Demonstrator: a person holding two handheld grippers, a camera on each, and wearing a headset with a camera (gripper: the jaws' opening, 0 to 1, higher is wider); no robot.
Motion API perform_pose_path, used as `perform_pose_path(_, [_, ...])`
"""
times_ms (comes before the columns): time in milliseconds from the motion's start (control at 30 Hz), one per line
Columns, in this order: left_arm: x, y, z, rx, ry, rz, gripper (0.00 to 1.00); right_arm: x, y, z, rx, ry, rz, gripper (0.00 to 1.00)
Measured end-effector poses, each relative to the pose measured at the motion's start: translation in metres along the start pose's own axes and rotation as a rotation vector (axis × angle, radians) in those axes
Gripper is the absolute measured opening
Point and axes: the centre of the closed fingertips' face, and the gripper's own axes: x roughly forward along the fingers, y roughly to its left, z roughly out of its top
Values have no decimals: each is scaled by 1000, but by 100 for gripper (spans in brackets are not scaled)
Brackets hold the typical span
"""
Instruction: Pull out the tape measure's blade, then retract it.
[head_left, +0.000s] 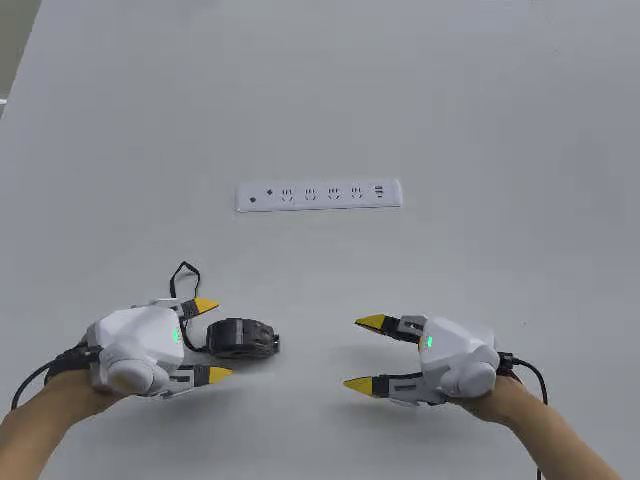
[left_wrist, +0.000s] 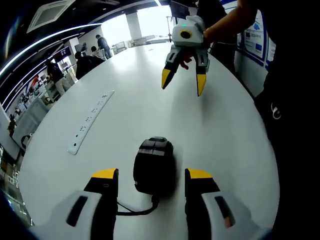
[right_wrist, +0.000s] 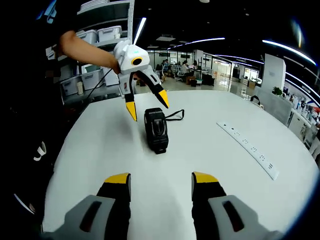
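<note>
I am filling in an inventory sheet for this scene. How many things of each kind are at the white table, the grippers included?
tape measure: 1
power strip: 1
grippers: 2, left gripper and right gripper
total: 4

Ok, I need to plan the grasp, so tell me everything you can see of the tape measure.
The tape measure is a compact black case, plastic-looking, lying on the white table. No blade is drawn out. A thin black cord loops from one end. It sits between the yellow tips of the open left tongs, with a gap on each side, so neither tip touches the case.
</note>
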Motion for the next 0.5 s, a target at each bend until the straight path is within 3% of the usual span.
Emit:
perform_pose_path(333, [14,-2,1,69,38,-53,46,23,4,1,-24,-3,52,45])
perform_pose_path(500, [21,-10,-2,98,64,-91,44,34,3,4,-31,-7,73,42])
